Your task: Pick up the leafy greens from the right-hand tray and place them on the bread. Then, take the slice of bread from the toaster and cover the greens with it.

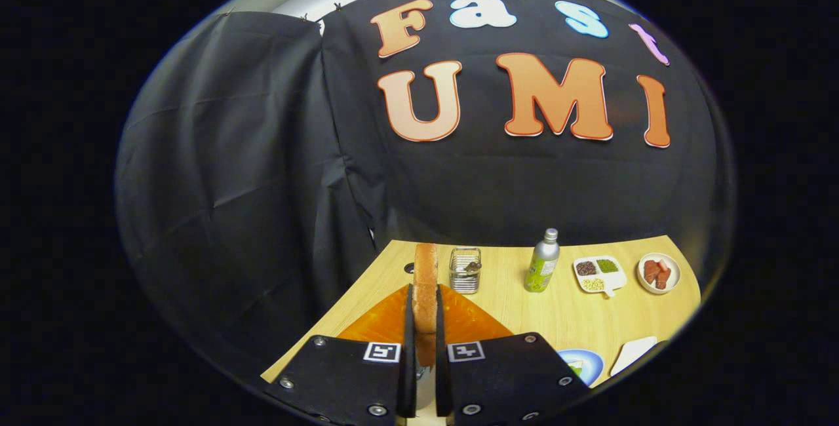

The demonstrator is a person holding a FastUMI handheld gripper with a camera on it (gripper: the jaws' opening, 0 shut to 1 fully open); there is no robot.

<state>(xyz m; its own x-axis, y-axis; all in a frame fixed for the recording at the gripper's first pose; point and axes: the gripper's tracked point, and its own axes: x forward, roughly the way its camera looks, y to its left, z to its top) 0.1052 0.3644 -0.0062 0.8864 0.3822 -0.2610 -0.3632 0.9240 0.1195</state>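
Observation:
A slice of bread (425, 282) stands on edge between my two fingers, its browned crust facing me and its top rising above the fingertips. My gripper (425, 328) is shut on it, both black fingers pressing its flat sides. The slice is held up over an orange mat (472, 321) on the wooden table (557, 314). To the right of the fingers lies a blue plate (582, 364) with a bit of green on it, partly hidden by my right finger.
Beyond the bread stands a small clear square container (465, 270). Further right are a green bottle with a silver cap (543, 262), a white divided dish of seeds (598, 274) and a small plate of reddish pieces (659, 273). A white tray's corner (632, 354) lies near the blue plate.

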